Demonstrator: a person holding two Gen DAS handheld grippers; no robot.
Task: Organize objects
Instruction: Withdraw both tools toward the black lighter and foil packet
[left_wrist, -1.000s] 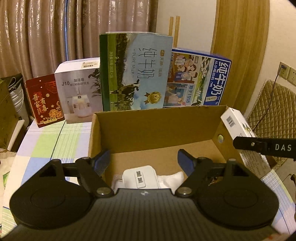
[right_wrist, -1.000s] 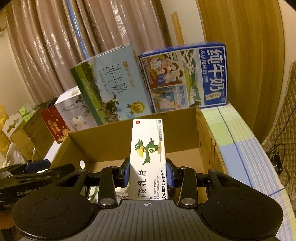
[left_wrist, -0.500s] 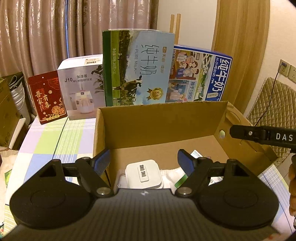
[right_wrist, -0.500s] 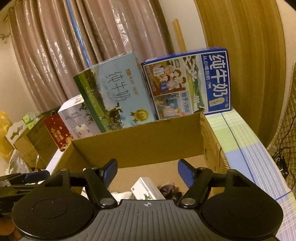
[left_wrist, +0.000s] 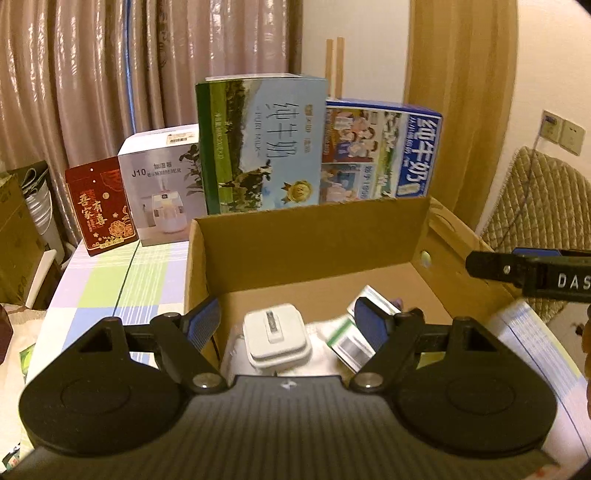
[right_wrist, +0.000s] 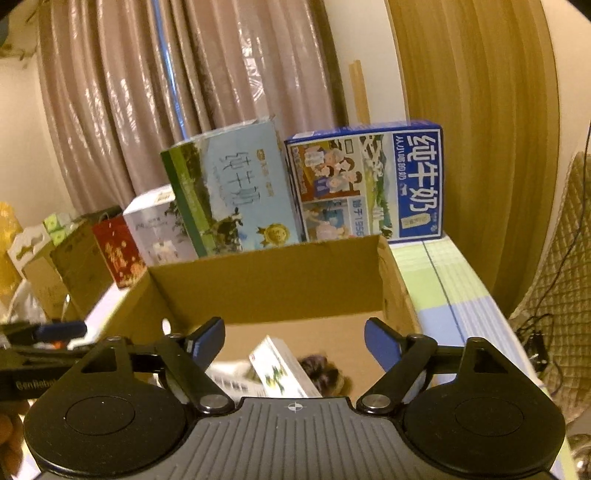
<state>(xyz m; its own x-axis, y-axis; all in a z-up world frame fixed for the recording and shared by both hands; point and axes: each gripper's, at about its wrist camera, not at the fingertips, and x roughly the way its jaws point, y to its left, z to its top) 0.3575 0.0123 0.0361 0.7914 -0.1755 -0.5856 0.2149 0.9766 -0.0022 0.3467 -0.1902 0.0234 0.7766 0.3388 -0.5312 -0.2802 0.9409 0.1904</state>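
Cardboard box (left_wrist: 310, 240) mid-frame on checked desk (left_wrist: 122, 288), left tool (left_wrist: 288, 325) and right tool (right_wrist: 295, 339) both spread wide and empty, white charger (left_wrist: 275, 334) and medicine carton (right_wrist: 282, 373) lying inside

Place: a home living room
Signs: pleated curtains (left_wrist: 110, 74), checked tablecloth (left_wrist: 110, 291), milk gift cartons (left_wrist: 262, 147) along the table's far edge, quilted chair (left_wrist: 535, 229), wall sockets (left_wrist: 563, 131)

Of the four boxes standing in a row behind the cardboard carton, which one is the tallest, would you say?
The green-and-sky-blue milk box with the cow picture; its top stands above the blue milk box, the white humidifier box and the red box.
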